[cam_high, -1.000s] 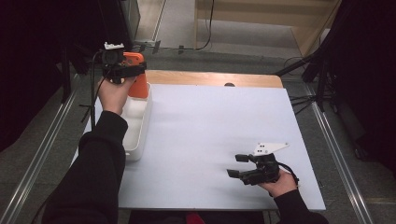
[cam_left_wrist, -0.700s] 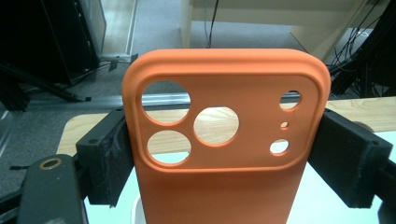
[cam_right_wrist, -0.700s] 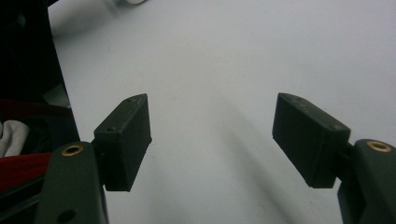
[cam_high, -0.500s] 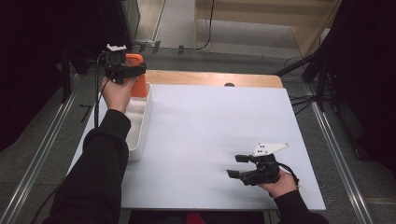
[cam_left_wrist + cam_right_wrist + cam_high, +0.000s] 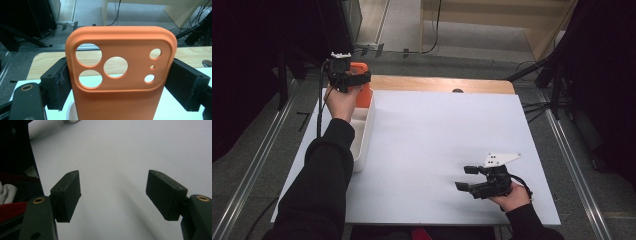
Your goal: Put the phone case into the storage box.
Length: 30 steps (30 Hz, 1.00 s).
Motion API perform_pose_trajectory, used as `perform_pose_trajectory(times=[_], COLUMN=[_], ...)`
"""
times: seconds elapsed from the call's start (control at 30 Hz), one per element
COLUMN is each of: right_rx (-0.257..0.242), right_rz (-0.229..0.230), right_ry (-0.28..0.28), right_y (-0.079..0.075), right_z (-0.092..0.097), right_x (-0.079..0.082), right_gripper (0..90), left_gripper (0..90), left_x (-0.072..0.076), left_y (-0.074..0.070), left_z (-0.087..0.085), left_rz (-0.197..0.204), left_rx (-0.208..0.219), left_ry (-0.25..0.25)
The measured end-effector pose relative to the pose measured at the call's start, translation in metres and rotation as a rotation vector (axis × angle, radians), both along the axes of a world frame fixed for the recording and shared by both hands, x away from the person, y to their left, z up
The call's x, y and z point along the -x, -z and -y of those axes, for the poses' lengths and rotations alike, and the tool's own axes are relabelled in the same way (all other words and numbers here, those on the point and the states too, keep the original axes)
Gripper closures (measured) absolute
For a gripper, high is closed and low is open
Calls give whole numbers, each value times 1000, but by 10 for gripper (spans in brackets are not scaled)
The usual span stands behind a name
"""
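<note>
An orange phone case (image 5: 125, 105) with round camera cut-outs stands upright between the jaws of my left gripper (image 5: 120, 85), which press on its two long edges. From above, the left gripper (image 5: 354, 80) holds the case (image 5: 364, 94) over the far end of a white tray (image 5: 364, 135) at the table's far left. My right gripper (image 5: 467, 178) rests low over the white table (image 5: 437, 125) near the front right, jaws wide apart. In the right gripper view, bare white surface shows between the pads of the right gripper (image 5: 113, 192).
The long white tray lies along the table's left edge. A wooden strip (image 5: 437, 84) borders the far edge. Dark stands and cables (image 5: 557, 85) crowd the floor to the right, and metal rails (image 5: 257, 165) run on the left.
My left hand has sunk a little with the orange case, closer to the tray. The right gripper has stayed where it was.
</note>
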State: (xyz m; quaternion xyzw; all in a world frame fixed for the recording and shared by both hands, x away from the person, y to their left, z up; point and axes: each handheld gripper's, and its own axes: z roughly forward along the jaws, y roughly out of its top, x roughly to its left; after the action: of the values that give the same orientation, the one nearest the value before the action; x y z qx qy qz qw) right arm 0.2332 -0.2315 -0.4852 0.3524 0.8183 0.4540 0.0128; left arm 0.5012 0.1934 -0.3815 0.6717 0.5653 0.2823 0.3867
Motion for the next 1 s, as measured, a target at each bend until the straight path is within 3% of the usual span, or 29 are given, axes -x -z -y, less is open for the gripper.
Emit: perform_pose_trajectory(times=[1.0], right_rx=[8], right_rz=[-8], right_ry=[-12], right_y=[1], right_z=[-2], right_x=[0], right_gripper=[269], left_gripper=[153], left_x=[-6], left_y=[28], left_z=[-3], left_rz=[-82], left_rx=[-47], left_ry=[-1])
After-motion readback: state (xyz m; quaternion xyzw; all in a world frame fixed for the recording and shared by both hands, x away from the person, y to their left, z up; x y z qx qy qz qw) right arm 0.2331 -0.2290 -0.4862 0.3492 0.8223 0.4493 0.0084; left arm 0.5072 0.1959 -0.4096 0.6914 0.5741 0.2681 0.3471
